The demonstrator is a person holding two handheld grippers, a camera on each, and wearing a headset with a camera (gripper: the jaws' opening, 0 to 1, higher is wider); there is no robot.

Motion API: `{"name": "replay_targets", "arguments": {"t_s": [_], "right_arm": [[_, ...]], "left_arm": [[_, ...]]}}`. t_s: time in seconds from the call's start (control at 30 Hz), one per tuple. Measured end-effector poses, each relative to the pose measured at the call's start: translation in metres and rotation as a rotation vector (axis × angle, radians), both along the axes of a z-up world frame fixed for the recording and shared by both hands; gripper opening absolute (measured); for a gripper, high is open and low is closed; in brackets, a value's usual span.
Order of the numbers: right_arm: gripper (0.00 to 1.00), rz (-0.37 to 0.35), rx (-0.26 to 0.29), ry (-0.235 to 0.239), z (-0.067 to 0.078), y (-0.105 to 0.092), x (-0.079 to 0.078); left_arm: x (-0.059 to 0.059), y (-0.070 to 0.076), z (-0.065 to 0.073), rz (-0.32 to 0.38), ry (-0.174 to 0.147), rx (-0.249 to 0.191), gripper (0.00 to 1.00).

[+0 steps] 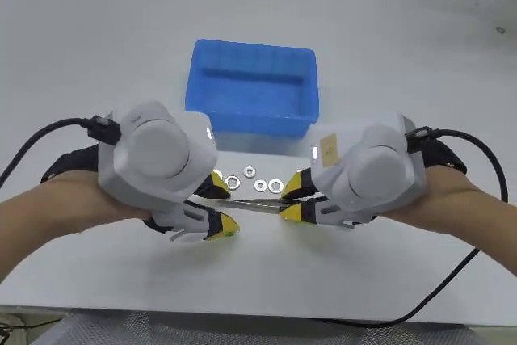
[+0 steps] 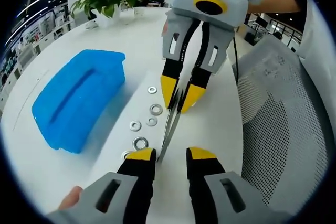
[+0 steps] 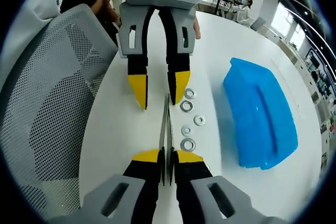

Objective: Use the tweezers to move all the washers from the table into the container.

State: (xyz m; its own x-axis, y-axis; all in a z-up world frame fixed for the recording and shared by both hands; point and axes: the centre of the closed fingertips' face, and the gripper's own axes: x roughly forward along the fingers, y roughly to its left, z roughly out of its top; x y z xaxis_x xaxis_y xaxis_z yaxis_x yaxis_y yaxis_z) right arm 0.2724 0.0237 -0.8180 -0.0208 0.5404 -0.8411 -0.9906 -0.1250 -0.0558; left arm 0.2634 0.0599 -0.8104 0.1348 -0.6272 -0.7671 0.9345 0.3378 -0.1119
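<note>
Right tongs (image 3: 168,156) pinch tweezers (image 3: 165,129); left tongs (image 2: 171,154) gape apart.

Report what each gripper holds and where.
The right gripper is shut on the tweezers near one end. The left gripper is open and holds nothing; the tweezers' other end lies between its jaws.

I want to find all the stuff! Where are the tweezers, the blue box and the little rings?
tweezers (image 3: 167,109), right gripper view, on the thin metal near the tip.
blue container (image 1: 252,90), head view, on its bare floor.
washers (image 2: 156,109), left gripper view, on one ring in the row.
</note>
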Motion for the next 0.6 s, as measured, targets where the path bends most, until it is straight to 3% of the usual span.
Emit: {"name": "replay_targets", "arguments": {"t_s": [0.17,0.23,0.47,0.6], "right_arm": [[0.07,0.014,0.001,-0.021,0.0002,0.0016,0.0002],[0.07,-0.002,0.012,-0.027,0.0006,0.0028,0.001],[0.07,-0.025,0.053,-0.024,0.0016,0.0012,0.0004],[0.07,-0.046,0.096,-0.025,0.0092,0.0032,0.0013]], "left_arm": [[0.005,0.0,-0.0003,0.0,-0.001,-0.008,0.2],[0.0063,0.0007,0.0,0.012,0.013,-0.014,0.19],[0.007,0.0042,-0.0015,-0.012,-0.007,0.002,0.14],[0.0067,0.0044,-0.002,-0.023,-0.015,0.005,0.13]]}}
